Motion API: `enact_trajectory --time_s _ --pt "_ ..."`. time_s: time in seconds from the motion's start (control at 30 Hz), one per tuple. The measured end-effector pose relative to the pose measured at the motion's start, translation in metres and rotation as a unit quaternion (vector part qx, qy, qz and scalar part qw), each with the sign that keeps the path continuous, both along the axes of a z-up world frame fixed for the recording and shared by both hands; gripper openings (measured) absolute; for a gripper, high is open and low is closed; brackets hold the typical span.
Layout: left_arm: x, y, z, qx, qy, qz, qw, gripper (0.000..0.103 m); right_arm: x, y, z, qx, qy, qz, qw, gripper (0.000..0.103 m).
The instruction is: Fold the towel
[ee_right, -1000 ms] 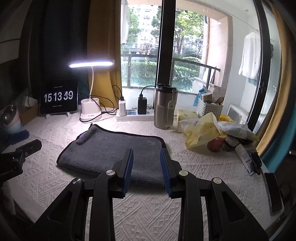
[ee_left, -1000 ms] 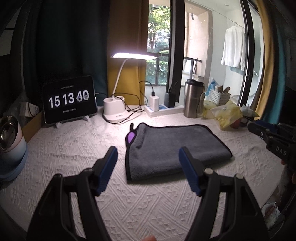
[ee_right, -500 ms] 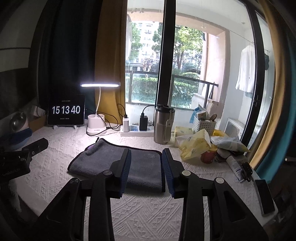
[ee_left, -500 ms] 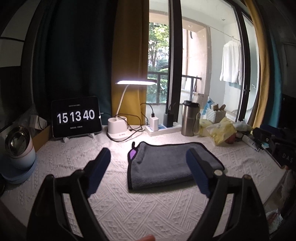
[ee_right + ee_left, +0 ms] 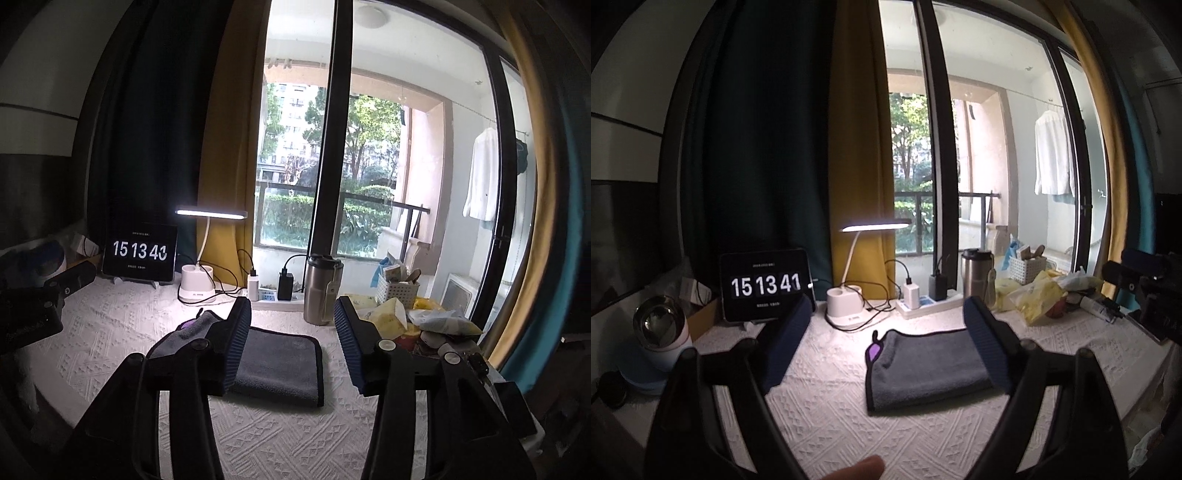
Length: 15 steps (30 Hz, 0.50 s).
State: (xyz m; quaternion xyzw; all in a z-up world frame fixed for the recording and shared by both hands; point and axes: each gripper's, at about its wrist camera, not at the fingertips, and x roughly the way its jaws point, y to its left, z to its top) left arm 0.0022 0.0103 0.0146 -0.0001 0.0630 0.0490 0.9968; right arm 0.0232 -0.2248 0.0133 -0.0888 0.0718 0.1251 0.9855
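A grey towel (image 5: 923, 365) with dark trim and a purple tag lies folded flat on the white textured table cover (image 5: 831, 417). It also shows in the right wrist view (image 5: 277, 363). My left gripper (image 5: 886, 350) is open and empty, held back from and above the towel. My right gripper (image 5: 291, 343) is open and empty, also above and behind the towel. The right gripper shows at the far right of the left wrist view (image 5: 1145, 291). The left gripper shows at the left edge of the right wrist view (image 5: 44, 299).
Along the back stand a tablet clock (image 5: 764, 286), a lit desk lamp (image 5: 849, 310), a power strip with chargers (image 5: 927, 302) and a steel tumbler (image 5: 977, 277). Yellow bags and a basket (image 5: 399, 306) crowd the right. A round pink-and-blue appliance (image 5: 657, 347) stands at the left.
Both grippers have lifted and pulled back from the towel, so it looks smaller. The right gripper's jaws have opened wider. The towel has not moved.
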Motion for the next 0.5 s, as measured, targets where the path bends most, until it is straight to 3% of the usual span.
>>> enact_trajectory --time_s 0.17,0.27,0.5 --pt "-0.014 0.001 0.008 -0.003 -0.04 0.015 0.9991 0.098 -0.012 -0.004 0.005 0.006 -0.024 0.003 1.0 0.052" --pt "-0.017 0.002 0.01 -0.004 -0.048 0.016 0.9987 0.099 -0.015 -0.005 0.005 0.008 -0.028 0.005 1.0 0.061" --pt "-0.02 -0.002 0.01 0.001 -0.049 0.009 0.9988 0.099 -0.015 -0.006 0.005 0.009 -0.026 0.005 1.0 0.062"
